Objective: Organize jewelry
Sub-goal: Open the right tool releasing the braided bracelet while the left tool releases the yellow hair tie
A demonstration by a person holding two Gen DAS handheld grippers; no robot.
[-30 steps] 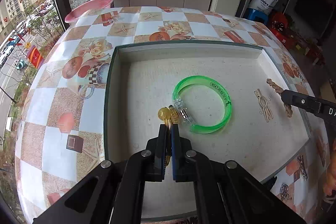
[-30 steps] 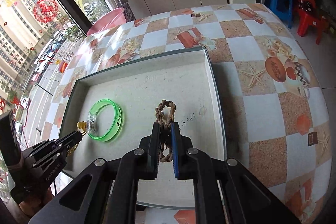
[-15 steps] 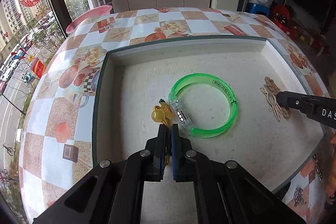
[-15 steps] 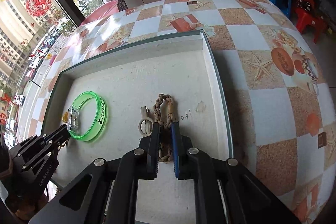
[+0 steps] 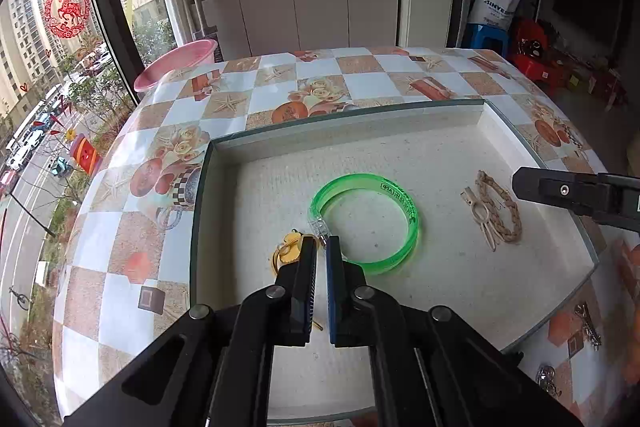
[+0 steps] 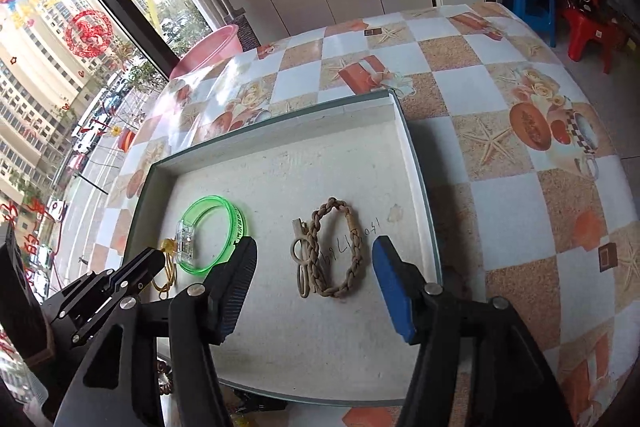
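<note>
Lying flat on the tray [image 6: 412, 163] floor, the braided bracelet [image 6: 340, 247] sits between the right tool [image 6: 314, 259]'s jaws, which have just been spreading off it. Left tool [image 5: 322, 247] stays pressed together, apparently pinching the gold necklace [image 5: 286, 251] beside the green bangle [image 5: 400, 211]; open tray room lies far.

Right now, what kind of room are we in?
Probably a dining or kitchen corner in a high flat: a table with a patterned cloth, white cupboards, and a big window looking down on a street.
</note>
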